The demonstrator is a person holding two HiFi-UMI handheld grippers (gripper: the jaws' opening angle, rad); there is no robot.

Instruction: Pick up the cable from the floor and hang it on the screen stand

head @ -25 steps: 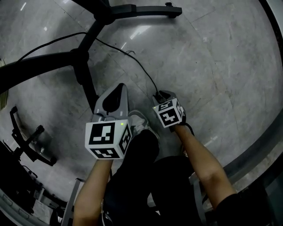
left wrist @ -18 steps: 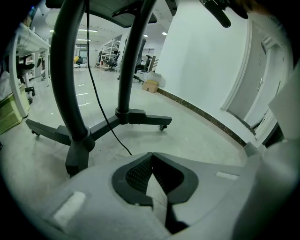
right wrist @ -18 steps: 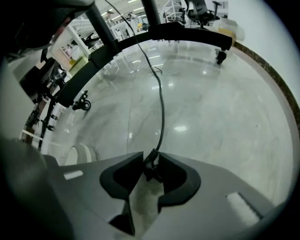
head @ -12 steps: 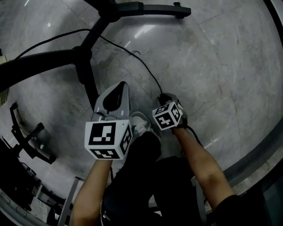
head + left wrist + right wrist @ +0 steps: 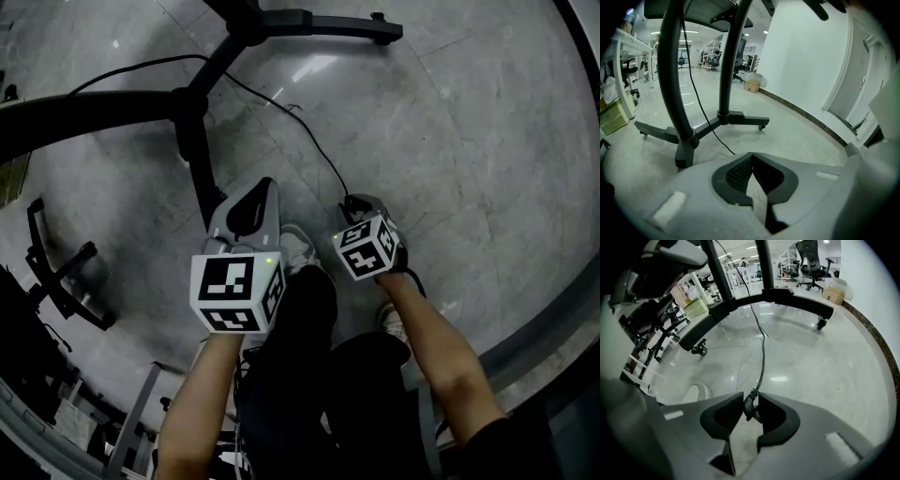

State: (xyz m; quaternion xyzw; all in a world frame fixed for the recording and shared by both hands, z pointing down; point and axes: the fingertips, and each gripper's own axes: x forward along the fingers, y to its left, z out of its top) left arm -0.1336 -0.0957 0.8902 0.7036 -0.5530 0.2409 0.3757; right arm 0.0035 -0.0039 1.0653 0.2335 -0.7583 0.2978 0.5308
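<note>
A thin black cable (image 5: 314, 150) runs over the grey floor from the black screen stand (image 5: 187, 103) to my right gripper (image 5: 356, 202). In the right gripper view the cable (image 5: 762, 357) ends in a black plug (image 5: 750, 406) pinched between the jaw tips of the right gripper (image 5: 750, 404). Its jaws have just been closing and now press on that plug, pointing steeply down. My left gripper (image 5: 262, 187) hovers beside it, left of the cable, shut and empty (image 5: 751, 157). It faces the stand's post (image 5: 726, 70) and wheeled legs (image 5: 745, 119).
The person's shoes (image 5: 298, 248) stand just below the grippers. A black metal frame (image 5: 56, 272) lies at the left. A dark skirting strip (image 5: 553, 309) curves along the right. Office chairs (image 5: 808, 258) and a cardboard box (image 5: 752, 86) stand far off.
The right gripper has closed on the cable's plug and come up a little with it. The left gripper stays shut and has barely shifted.
</note>
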